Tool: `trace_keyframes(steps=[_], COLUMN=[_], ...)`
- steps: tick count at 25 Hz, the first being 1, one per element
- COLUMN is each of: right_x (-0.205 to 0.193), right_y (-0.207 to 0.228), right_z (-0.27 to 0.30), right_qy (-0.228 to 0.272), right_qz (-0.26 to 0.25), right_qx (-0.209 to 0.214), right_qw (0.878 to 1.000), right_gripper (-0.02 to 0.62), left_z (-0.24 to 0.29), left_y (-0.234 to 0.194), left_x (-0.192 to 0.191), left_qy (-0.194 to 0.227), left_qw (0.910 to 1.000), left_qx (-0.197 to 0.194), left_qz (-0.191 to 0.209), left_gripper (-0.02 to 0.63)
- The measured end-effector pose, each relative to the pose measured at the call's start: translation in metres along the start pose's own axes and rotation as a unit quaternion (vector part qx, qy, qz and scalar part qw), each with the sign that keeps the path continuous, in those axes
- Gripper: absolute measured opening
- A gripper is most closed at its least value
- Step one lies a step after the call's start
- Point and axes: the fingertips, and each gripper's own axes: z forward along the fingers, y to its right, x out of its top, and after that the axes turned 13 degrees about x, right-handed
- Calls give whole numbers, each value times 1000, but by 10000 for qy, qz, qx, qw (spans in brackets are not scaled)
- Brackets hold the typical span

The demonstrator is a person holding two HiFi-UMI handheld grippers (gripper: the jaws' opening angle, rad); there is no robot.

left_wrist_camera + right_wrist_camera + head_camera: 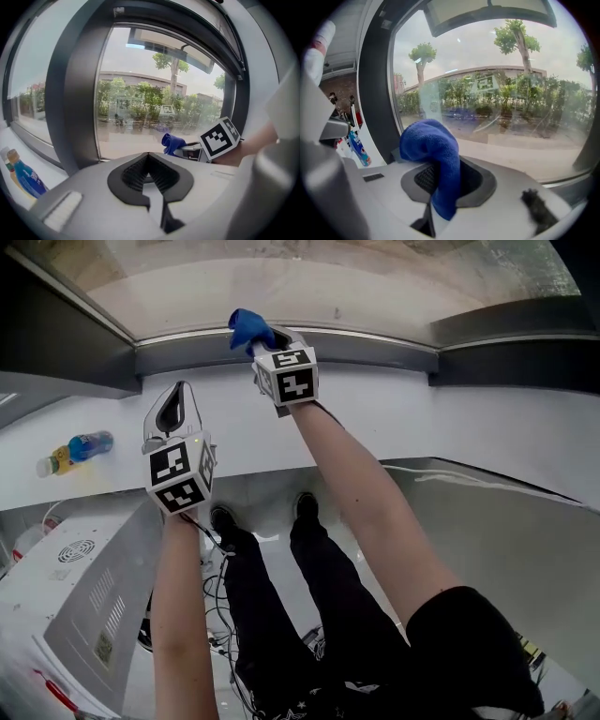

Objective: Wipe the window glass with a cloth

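the right gripper [440, 185] has its jaws squeezed tight on a blue cloth [433, 145]. the cloth sticks up out of the jaws in a soft lump. it is right up by the bottom edge of the window glass [511, 93], but i cannot tell if it touches the glass. the left gripper [149, 173] has its jaws pressed together with nothing in them. it is further back from the glass than the right gripper, over the white ledge [394, 418] that runs under the glass. a blue bottle [75, 451] is on the ledge, well off to the left of the glass. a dark frame post [77, 93] stands at the left edge of the glass. through the glass there are green trees and a long low building.
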Motion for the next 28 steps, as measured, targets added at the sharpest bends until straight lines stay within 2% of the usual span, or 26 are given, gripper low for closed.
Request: trace_keyframes(steps=[7,12,22,25,28], right_x=[-36,-64,-108,-117,-115], right_y=[107,185,322,352,365], right_z=[-87,-148,-259,-288,-306], right_qy=[140,282,269,241,375], right_qz=[302,725,937,1047,1211], right_qx=[-597,-966,-1775,-2043,-2204], right_qw=[9977,9923,9793,9730,9671], right_gripper=[78,78,78,78,78], left_z=[10,23,49,48,46], left_y=[104,185,335,365,375], left_x=[-5,-12,-11,-8,-7], left_qy=[49,27,72,111,104], left_qw=[9987,9958,9862,9821,9806], left_qx=[-436,-755,-1437,-1604,-1648], left_qz=[265,510,816,984,1058], left_gripper=[9,9,8,9,9])
